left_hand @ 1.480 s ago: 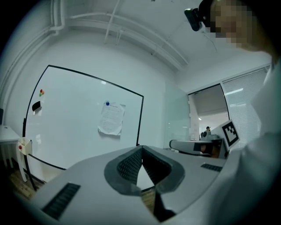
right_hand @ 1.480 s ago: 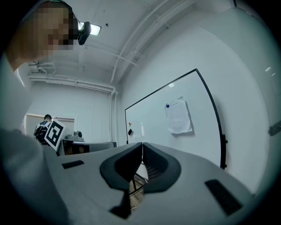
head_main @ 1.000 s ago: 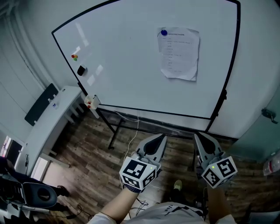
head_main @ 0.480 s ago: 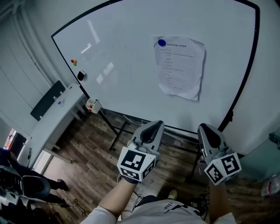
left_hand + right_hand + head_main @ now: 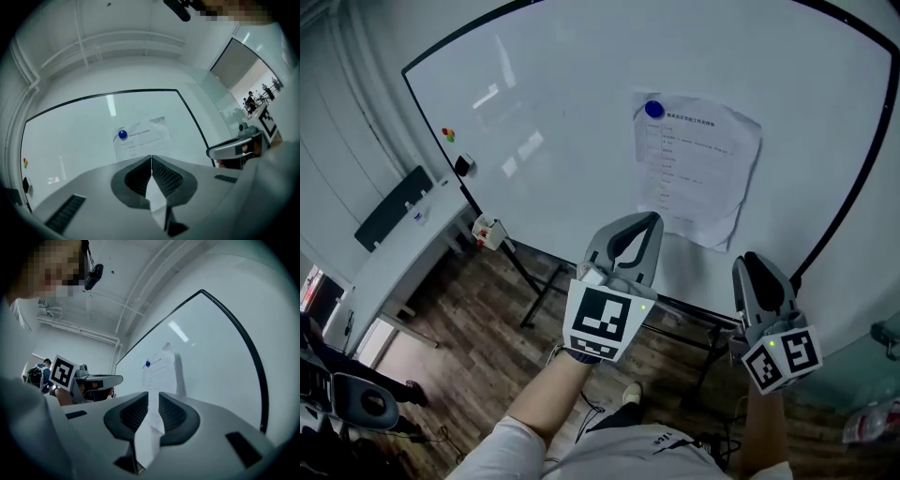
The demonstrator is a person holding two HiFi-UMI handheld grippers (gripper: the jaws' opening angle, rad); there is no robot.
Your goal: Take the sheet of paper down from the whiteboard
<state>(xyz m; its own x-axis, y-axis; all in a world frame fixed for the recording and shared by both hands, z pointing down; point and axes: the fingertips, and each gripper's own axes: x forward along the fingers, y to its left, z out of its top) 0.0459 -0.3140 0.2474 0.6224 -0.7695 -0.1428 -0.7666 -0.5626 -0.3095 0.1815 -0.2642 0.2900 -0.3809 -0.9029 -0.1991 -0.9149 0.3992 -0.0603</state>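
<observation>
Now closer to the pinned sheet of paper [image 5: 698,164], the left gripper [image 5: 649,221] sits pressed together, the right gripper [image 5: 751,262] opening empty jaws to grab.

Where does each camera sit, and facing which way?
Head view: on the person's head, looking down at the whiteboard; forearms, left gripper, right gripper show.
Left gripper view: on the left gripper, along its shut jaws toward the sheet of paper; right gripper at right.
Right gripper view: on the right gripper, along its opening, empty jaws; left gripper at left.
Shared: sheet of paper, blue magnet.
</observation>
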